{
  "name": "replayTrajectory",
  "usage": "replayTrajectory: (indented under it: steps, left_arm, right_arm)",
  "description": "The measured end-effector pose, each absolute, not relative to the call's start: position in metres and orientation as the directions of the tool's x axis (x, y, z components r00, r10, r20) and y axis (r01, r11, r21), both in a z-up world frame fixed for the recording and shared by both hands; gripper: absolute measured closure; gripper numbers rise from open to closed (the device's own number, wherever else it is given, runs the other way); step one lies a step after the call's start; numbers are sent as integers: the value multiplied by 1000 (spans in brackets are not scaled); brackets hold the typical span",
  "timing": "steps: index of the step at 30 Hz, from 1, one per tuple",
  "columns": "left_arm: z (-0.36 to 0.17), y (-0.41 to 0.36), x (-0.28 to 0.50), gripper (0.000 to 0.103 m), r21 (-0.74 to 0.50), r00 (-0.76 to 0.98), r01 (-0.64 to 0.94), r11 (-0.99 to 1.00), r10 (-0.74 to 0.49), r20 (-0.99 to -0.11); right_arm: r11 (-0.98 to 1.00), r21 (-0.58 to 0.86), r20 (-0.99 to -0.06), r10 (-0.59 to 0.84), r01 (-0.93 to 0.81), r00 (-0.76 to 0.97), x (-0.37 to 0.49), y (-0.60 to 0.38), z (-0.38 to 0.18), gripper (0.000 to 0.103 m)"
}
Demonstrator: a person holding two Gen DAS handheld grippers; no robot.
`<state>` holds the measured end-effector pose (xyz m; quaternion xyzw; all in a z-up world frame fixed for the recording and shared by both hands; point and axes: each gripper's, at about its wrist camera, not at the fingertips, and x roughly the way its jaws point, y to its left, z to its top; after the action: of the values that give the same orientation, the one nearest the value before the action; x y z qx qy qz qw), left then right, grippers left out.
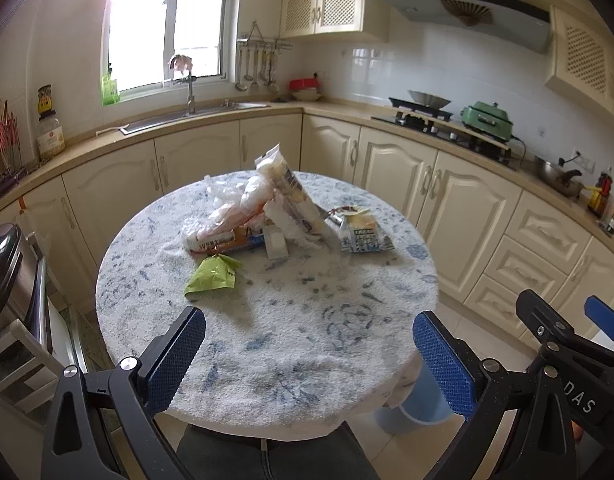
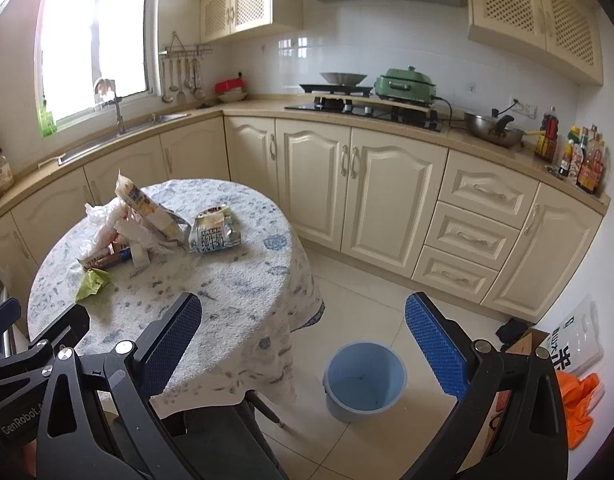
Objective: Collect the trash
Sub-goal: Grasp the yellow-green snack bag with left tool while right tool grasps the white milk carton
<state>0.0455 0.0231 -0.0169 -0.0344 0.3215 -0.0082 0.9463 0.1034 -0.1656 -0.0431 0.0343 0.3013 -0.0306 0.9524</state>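
both tools hang over the near edge of the round worktop (image 1: 291,344), which wears a blue-flecked cloth. the left tool (image 1: 309,350) gapes wide with nothing in it, and the right tool (image 2: 303,344) does too. the trash sits toward the far side: a heap of clear wrappers (image 1: 251,208), a milk pouch (image 1: 361,232) just right of it, and a green packet (image 1: 213,274) nearer. a blue bucket (image 2: 365,376) stands on the floor beside the worktop.

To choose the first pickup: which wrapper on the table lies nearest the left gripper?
The green wrapper, lying alone in front of the pile, closest to the left gripper.
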Motion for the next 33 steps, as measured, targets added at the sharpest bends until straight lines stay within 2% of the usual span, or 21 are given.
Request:
replayTrajectory:
  steps: [16, 25, 33]
  left_arm:
    - [-59, 68, 142, 1, -70, 623, -148, 986, 39, -781]
    - [-83, 104, 196, 1, -73, 568, -223, 972, 68, -820]
    - [-103, 123, 246, 1, -114, 555, -256, 960, 49, -831]
  right_arm:
    - [997, 44, -764, 71, -58, 642, 200, -103, -100, 0]
    - [994, 15, -817, 75, -109, 571, 257, -74, -120, 0]
    - [994, -27, -819, 36, -102, 573, 314, -65, -123, 0]
